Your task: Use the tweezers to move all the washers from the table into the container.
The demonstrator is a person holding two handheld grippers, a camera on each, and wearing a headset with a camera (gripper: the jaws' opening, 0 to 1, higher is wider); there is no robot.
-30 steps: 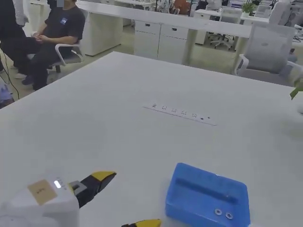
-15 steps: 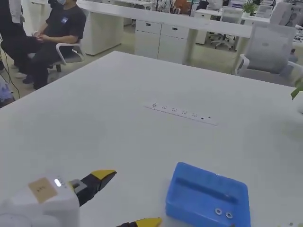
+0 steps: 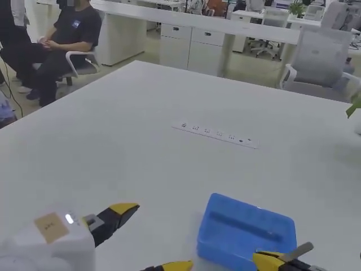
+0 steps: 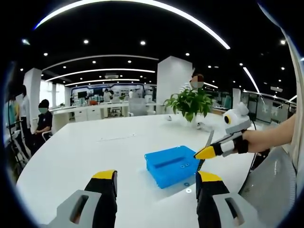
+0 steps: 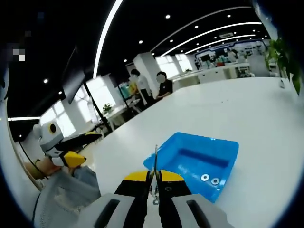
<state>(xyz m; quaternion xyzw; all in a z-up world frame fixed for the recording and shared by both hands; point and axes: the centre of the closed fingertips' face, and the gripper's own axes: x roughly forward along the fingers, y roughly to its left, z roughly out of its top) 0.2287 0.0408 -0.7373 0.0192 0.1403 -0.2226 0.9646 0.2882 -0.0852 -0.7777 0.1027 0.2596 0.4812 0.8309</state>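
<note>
Two small silver metal washers (image 5: 205, 177) lie side by side on the floor of the shallow blue plastic container (image 5: 204, 142), toward its near right corner in the right gripper view.

In the left gripper view, two pale specks sit on the white tabletop (image 3: 141, 141) just in front of the container's near edge. They are probably washers not yet moved, but too small to confirm.

Change: half a second ago the head view shows the container alone, with both washers in plain sight. The right hand-held gripper (image 3: 271, 261) now enters that view at the container's near right corner and covers the spot where the washers lie.

- Right hand-held gripper: jaws clenched on the thin silver metal tweezers (image 5: 155, 166), whose blades project forward over the container's near rim.
- I cannot tell whether the tweezer tips carry a washer.
- Left hand-held gripper (image 4: 156, 178): jaws spread wide and holding nothing, low over the tabletop just to the container's left. It shows no shift across the three head pictures.

Reading: the tweezers are arriving over the container, which fits either a drop-off or a pass on the way to the specks in front of it. With two washers inside and likely two outside, I judge the task about half done.
</note>
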